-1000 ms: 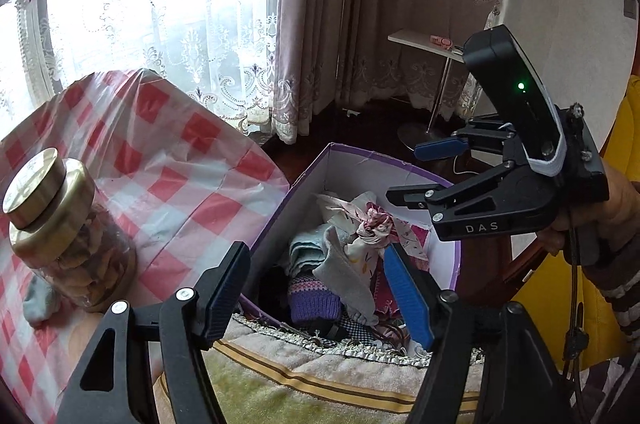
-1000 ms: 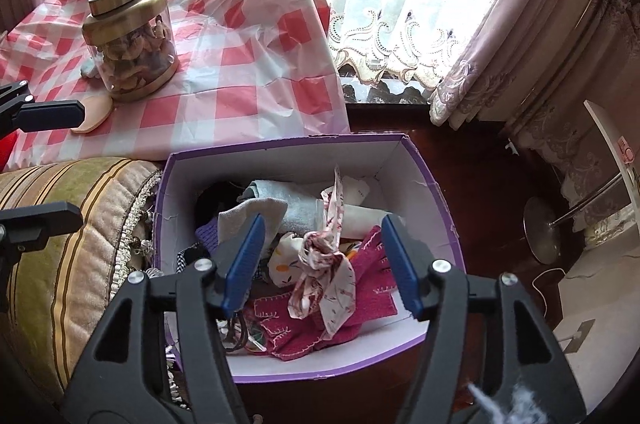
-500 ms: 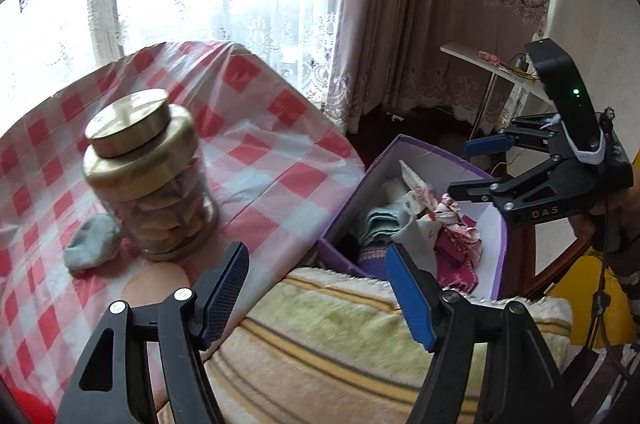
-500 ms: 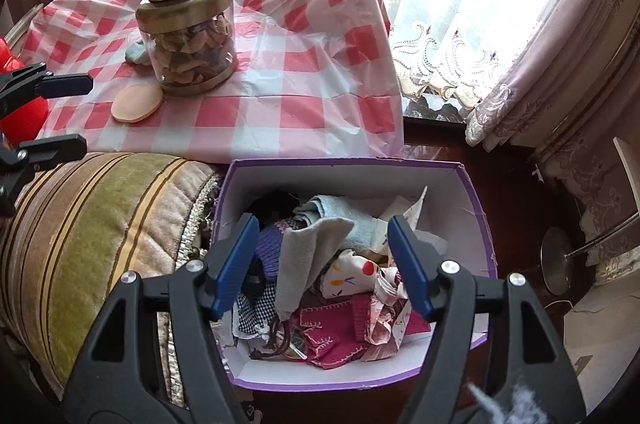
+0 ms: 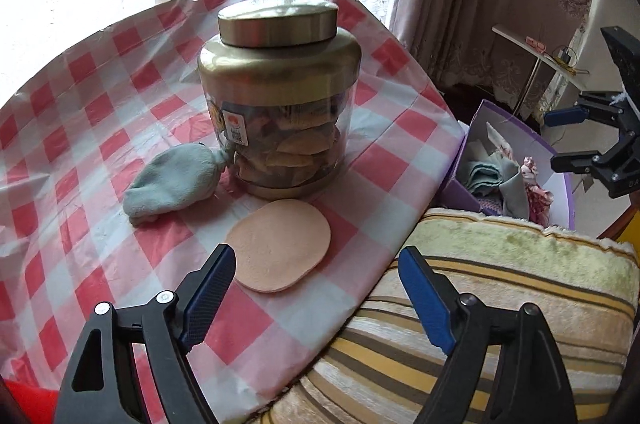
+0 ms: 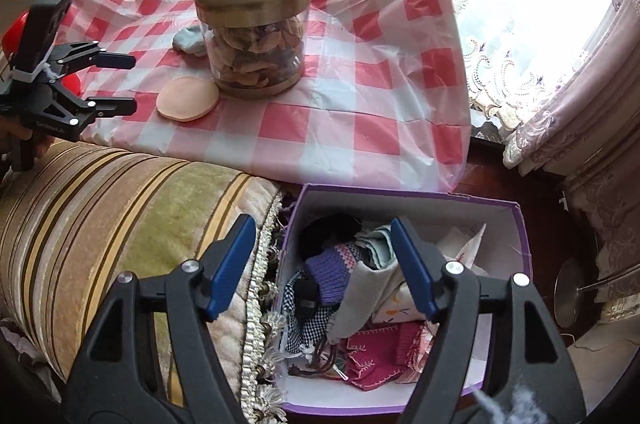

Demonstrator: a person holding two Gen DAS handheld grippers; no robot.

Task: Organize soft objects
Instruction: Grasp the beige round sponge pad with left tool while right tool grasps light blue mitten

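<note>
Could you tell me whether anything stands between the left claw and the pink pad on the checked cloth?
Nothing visible does. The left claw, opening and empty, faces the pink pad directly; the jar stands beyond it.

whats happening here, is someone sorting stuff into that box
A person holds a gripper in each hand and neither grips anything. The left gripper, jaws opening, points at the pink pad lying by the jar on the checked tablecloth, with a grey sock beside it. The right gripper, jaws also opening, hangs over the purple box, which already holds socks and cloths.
</note>
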